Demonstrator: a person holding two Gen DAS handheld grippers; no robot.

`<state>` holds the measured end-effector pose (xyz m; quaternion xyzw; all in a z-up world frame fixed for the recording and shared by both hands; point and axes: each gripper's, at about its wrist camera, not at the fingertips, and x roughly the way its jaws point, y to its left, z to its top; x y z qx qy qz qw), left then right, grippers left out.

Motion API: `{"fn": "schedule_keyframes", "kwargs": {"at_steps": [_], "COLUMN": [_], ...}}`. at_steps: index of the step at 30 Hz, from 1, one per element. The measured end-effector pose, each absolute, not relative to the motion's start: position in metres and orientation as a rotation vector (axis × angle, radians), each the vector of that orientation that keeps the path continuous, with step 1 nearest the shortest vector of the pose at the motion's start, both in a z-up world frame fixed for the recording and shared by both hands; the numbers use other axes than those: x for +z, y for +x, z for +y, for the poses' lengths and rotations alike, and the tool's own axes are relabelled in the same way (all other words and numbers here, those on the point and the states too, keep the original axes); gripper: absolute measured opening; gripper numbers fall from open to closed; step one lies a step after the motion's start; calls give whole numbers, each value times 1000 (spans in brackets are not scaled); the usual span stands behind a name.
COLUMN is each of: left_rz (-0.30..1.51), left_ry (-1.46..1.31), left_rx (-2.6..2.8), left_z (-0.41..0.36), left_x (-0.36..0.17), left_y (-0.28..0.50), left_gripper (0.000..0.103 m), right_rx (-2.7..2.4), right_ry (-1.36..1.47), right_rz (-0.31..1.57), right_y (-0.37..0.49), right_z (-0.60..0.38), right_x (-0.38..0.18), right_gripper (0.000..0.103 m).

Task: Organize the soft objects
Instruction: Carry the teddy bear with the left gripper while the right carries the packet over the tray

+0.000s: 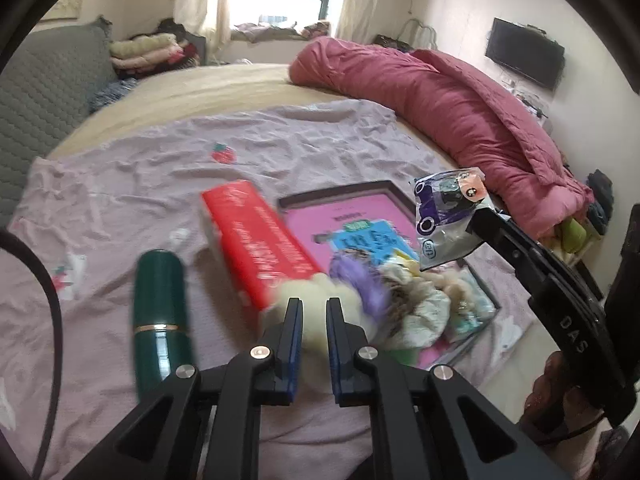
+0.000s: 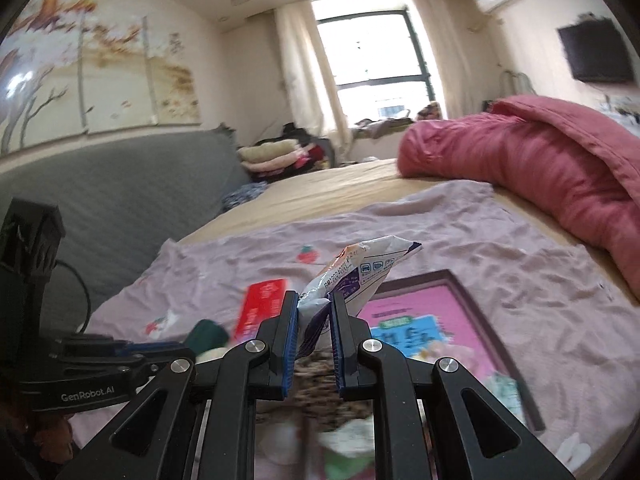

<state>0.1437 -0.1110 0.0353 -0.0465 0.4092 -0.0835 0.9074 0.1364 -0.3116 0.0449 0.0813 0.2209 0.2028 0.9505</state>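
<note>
Much of the pile of soft things (image 1: 404, 300) was smeared by motion, so its pieces could only be told as a cream plush lump, a tuft of purple fur, a speckled brown scrap and pale crumpled cloth. The pile lay on the near corner of the pink framed board (image 1: 360, 216), hiding most of that corner, and the blue label on the board was too blurred to read.

The left gripper (image 1: 313, 308) hung just short of the pile on the near side of the board. Its blue-padded fingers (image 1: 295, 332) stood narrowly apart with the cream plush showing between and behind their tips; whether the pads pressed on it could not be told.

The right gripper (image 2: 314, 300) was clamped on a crinkled foil snack packet (image 2: 352, 276), white and purple with small print, held above the board's near edge. In the left wrist view the same packet (image 1: 444, 216) hung over the board's right side.

Left of the board lay a red rectangular carton (image 1: 256, 240), glossy and partly under the plush. Further left lay a dark green cylinder bottle (image 1: 160, 320) with a gold band. All rested on a wrinkled lilac sheet (image 1: 140, 184). A bulky rose quilt (image 1: 460, 108) lay rolled beyond the board.
</note>
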Motion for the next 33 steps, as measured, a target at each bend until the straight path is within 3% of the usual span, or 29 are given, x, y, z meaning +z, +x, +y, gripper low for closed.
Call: {"fn": "schedule_keyframes", "kwargs": {"at_steps": [8,14,17,19,20,33], "left_rz": [917,971,980,1016,1027,1137], "left_ry": [-80,-138,-111,-93,-97,-141], "left_rx": [-229,-209,-199,-198,-205,-210], "left_z": [-150,-128,-119,-120,-121,-132], "left_x": [4,-22,-31,-42,-47,-86], "left_y": [183,169,152,144,143,161], "left_gripper": [8,9,21,46,49,49], "right_rx": [326,338,346,352,352,351], "right_ry": [232,242,241,237,237,239], "right_rz": [515,538,539,540,539,549], "right_y": [153,156,158,159,159,161], "right_z": [-355,-357,-354,-351,-351,-350], "right_x": [20,7,6,6,6,3], "right_gripper": [15,15,15,15,15,15]}}
